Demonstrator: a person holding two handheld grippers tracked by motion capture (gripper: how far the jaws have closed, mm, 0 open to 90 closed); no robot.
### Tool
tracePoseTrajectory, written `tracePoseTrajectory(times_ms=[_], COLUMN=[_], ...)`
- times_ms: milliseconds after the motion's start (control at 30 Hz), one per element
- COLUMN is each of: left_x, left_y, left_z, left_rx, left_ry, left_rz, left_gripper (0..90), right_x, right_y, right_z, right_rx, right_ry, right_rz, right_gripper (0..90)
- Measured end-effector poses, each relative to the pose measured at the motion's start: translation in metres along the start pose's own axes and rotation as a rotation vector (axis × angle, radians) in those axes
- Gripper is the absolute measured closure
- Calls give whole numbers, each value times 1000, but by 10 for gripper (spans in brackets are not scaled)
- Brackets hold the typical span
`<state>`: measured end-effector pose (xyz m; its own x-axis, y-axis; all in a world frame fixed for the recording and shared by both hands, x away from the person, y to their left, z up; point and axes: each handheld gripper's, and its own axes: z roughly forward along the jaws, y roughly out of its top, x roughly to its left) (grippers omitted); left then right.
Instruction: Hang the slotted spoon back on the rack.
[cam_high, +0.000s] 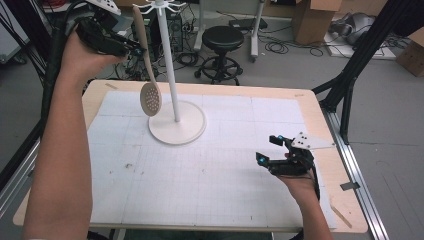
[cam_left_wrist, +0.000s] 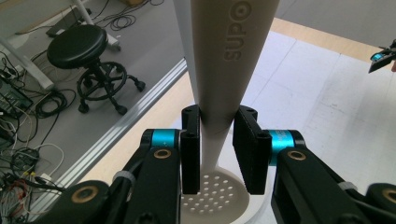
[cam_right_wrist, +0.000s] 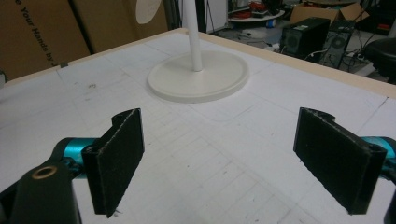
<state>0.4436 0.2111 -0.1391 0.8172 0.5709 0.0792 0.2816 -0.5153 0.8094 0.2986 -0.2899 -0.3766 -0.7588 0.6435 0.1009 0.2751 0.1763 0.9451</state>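
I held a beige slotted spoon (cam_high: 145, 60) in the fingers of my left gripper (cam_high: 135, 48), raised high over the far left of the worktop (cam_high: 240, 170). The fingers (cam_left_wrist: 190, 149) pinched its handle from both sides. Its long axis ran nearly upright, the perforated bowl hanging down and the handle end reaching up just left of the hooks topping the white stand (cam_high: 176, 120). My right gripper (cam_high: 272, 150) rested low at the near right, well apart, fingers (cam_right_wrist: 119, 156) spread wide and empty. I judged the left hand nearer the hooks.

Black tools (cam_right_wrist: 219, 158), teal joints, bare forearms
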Motion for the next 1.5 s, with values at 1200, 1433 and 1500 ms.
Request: tracePoseTrajectory(times_ms=[1200,1433,1500], left_x=[3,6,6], left_y=[12,9,7], left_z=[23,24,23], left_rx=[78,60,60], left_ry=[22,17,21], left_rz=[-19,-35,-34], left_gripper=[731,726,689], right_x=[-1,-1,-1], right_y=[-1,-1,-1], right_z=[-2,-3,-3], right_rx=[-2,-5,-4], right_ry=[0,0,1], right_rz=[3,2,1], right_gripper=[156,156,156])
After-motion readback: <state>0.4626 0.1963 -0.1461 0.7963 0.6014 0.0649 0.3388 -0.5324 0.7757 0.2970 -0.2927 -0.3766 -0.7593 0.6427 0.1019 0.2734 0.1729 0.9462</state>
